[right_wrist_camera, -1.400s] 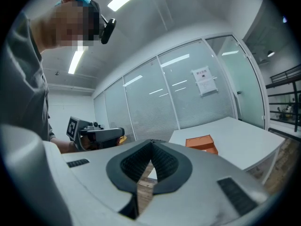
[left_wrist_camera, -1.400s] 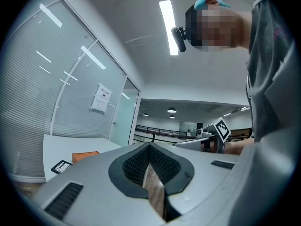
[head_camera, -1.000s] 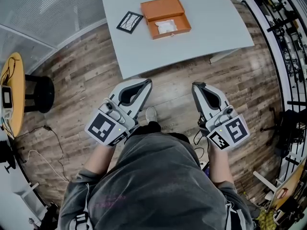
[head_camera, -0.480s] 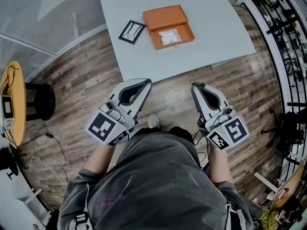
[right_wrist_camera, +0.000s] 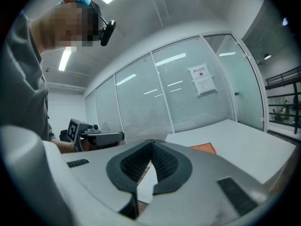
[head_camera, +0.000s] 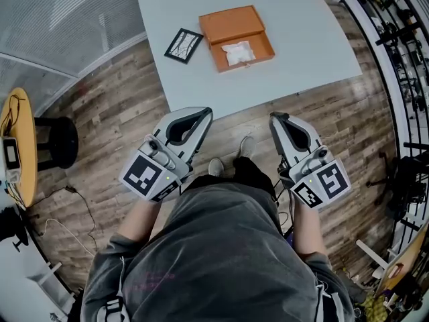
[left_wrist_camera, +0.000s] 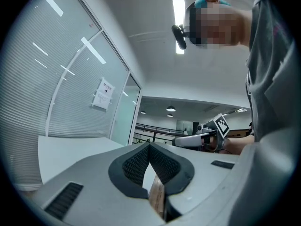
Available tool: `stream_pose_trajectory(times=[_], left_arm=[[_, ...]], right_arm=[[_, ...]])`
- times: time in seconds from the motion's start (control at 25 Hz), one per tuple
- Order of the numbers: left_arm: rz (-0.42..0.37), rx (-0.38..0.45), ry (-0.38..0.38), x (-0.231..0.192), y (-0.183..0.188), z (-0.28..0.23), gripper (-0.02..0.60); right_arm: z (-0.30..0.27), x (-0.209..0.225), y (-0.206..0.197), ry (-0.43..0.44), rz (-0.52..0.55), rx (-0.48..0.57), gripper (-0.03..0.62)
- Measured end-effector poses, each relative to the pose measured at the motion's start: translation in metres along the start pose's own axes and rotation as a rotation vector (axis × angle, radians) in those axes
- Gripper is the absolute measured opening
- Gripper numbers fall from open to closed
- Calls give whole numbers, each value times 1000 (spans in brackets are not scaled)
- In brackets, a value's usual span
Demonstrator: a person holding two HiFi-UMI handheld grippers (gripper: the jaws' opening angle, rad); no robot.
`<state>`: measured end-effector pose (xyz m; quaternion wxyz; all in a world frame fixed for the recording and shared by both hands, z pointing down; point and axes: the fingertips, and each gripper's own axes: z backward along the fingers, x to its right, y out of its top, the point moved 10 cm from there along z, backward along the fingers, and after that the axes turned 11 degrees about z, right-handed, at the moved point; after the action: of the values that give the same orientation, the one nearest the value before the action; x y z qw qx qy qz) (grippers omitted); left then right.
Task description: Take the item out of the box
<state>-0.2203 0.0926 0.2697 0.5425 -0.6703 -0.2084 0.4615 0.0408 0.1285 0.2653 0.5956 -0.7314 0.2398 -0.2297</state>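
An open orange box (head_camera: 236, 29) lies on the pale grey table (head_camera: 301, 52), its lid folded back. A white crumpled item (head_camera: 238, 51) rests in its tray. In the right gripper view the orange box (right_wrist_camera: 204, 148) is only a sliver beyond the jaws. My left gripper (head_camera: 208, 112) (left_wrist_camera: 149, 146) and right gripper (head_camera: 273, 117) (right_wrist_camera: 151, 142) are both held level over the wooden floor, just short of the table's near edge. Their jaws meet at the tips with nothing between them. Each shows in the other's view.
A black-framed card (head_camera: 183, 45) lies left of the box. A yellow round table (head_camera: 17, 139) and black stool (head_camera: 57, 129) stand at the left, with cables (head_camera: 74, 200) on the floor. Dark shelving (head_camera: 402, 59) runs along the right. A glass wall (left_wrist_camera: 70, 79) is behind the table.
The table and box have drawn nearer and lower in the head view as the person steps forward. Both grippers now reach close to the table's near edge, still shut.
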Motion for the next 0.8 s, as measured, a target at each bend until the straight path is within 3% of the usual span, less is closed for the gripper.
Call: stream_pose_trajectory(times=[0.52,0.68,0.8], left_arm=[[-20,-27,102,-27,1,-55,3],[-18,15,121,-33,7,-80,3],[-28,-29,162,-39,7,-98,3]], right_arm=[[-39,74,1,108,-9,1,5],[-49,101,2,149,-15,-1,4],[-56,121,3,179,-20,-5,5]])
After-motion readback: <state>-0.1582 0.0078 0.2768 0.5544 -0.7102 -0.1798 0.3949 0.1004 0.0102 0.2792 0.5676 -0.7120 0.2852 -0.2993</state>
